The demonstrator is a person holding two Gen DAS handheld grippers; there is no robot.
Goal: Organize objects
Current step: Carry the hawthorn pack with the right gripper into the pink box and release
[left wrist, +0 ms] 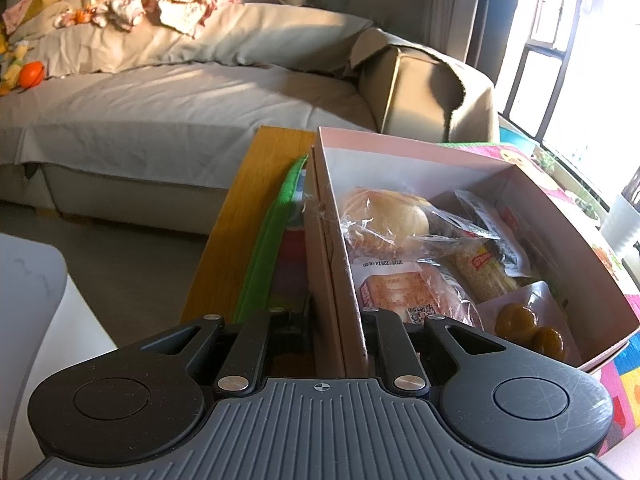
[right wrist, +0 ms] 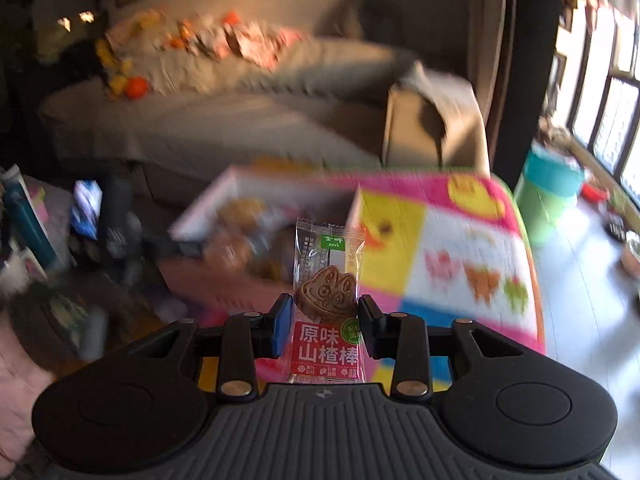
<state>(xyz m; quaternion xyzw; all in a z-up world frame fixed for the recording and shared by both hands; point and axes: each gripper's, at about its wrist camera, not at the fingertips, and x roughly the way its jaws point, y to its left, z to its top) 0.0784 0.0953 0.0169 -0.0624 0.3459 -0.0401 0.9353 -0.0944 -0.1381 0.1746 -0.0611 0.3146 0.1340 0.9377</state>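
Wooden table with mat and snack box

The wooden table (left wrist: 236, 216) fills the middle of the left wrist frame; a colourful patchwork mat (left wrist: 280, 256) with a green edge lies on it, and the pink cardboard box (left wrist: 400, 148) sits on the mat.

The snack packet (right wrist: 329, 312) is clear above a red label with white lettering (a small green badge too), the mat (right wrist: 452, 256) chequered pink, yellow and white, the box (left wrist: 452, 152) pale pink.

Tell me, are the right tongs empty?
No, the right tongs are clamped on a small snack packet with a red label, standing upright between them.
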